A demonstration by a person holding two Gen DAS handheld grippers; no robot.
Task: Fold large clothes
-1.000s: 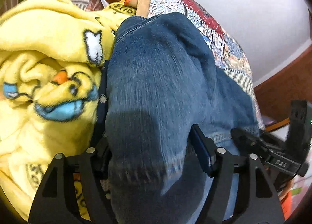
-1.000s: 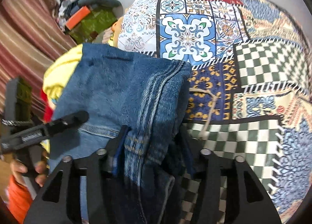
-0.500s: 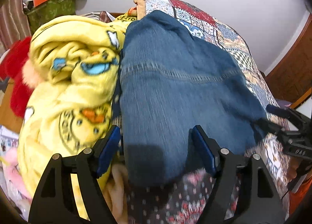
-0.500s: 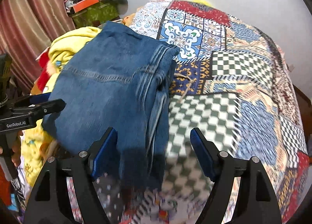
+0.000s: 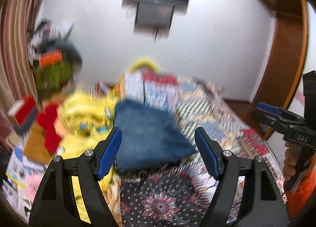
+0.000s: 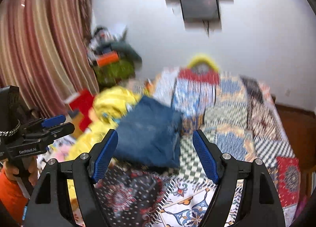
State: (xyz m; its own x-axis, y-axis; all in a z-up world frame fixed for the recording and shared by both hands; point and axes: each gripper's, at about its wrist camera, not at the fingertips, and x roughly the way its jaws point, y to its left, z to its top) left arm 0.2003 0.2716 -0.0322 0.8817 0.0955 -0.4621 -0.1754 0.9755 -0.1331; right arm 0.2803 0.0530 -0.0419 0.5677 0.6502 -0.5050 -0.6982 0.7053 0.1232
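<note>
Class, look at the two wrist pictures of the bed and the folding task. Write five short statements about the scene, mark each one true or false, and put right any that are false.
1. The folded blue denim jeans lie on the patchwork-patterned bedspread. True.
2. The left gripper is clamped on the jeans. False: its jaws are open with nothing between them, and the jeans lie further off on the bed.
3. A crumpled yellow cartoon-print blanket lies beside the jeans. True.
4. The right gripper holds the blanket. False: its jaws are open and empty.
5. The striped curtain is plain blue. False: it has pink, reddish and cream stripes.
</note>
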